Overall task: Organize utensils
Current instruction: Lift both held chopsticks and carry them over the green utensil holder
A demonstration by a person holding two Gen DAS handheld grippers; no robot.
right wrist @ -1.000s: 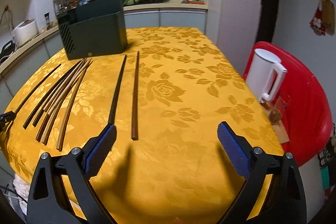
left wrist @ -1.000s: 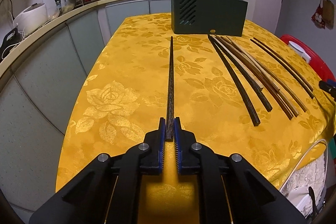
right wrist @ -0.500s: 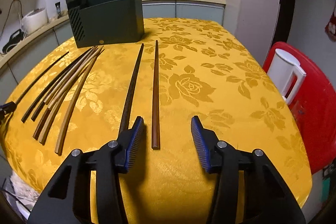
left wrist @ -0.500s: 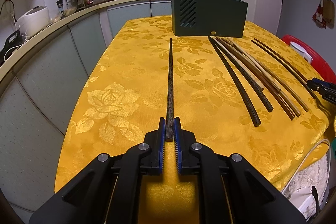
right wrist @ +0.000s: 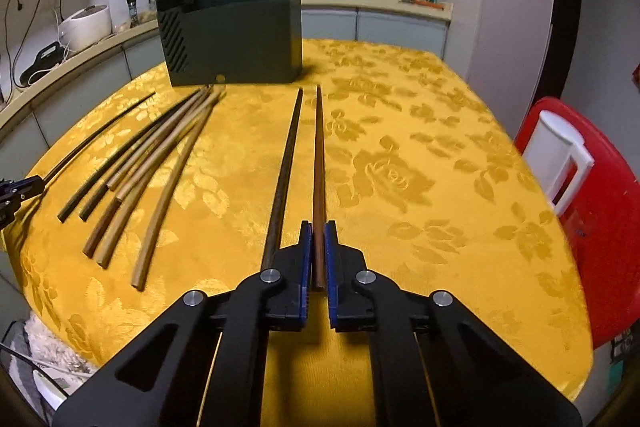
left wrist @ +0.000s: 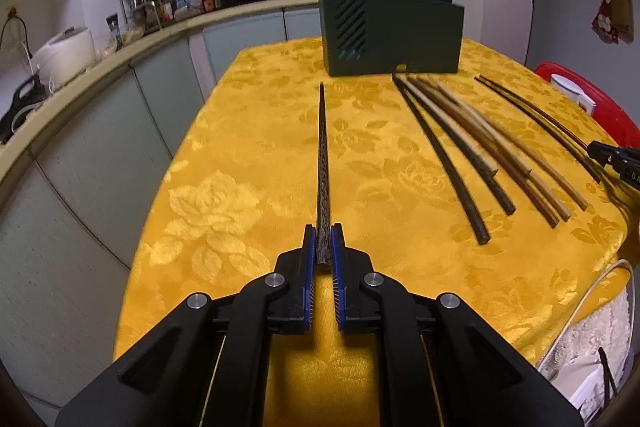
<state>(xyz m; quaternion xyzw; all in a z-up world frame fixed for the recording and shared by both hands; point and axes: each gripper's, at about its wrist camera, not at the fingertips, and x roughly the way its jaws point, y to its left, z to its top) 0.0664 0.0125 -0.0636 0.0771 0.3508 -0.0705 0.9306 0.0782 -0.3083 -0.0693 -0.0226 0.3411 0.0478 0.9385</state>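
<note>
Nearest, the left gripper (left wrist: 324, 247) is pinched on the thick end of a dark speckled chopstick (left wrist: 322, 163) that points away over the yellow tablecloth (left wrist: 248, 147). The right gripper (right wrist: 316, 251), its jaws having just been closing, now clamps the butt of a brown chopstick (right wrist: 319, 163); a black chopstick (right wrist: 286, 163) lies just beside it on the cloth. Mid-table, a fan of loose chopsticks (right wrist: 156, 167), dark and pale, lies unsorted. Farthest, the dark green holder box (right wrist: 236, 39) stands upright; its interior is hidden, so its contents cannot be told. Judged progress: early, with two sticks gripped and most still to be gathered.
</note>
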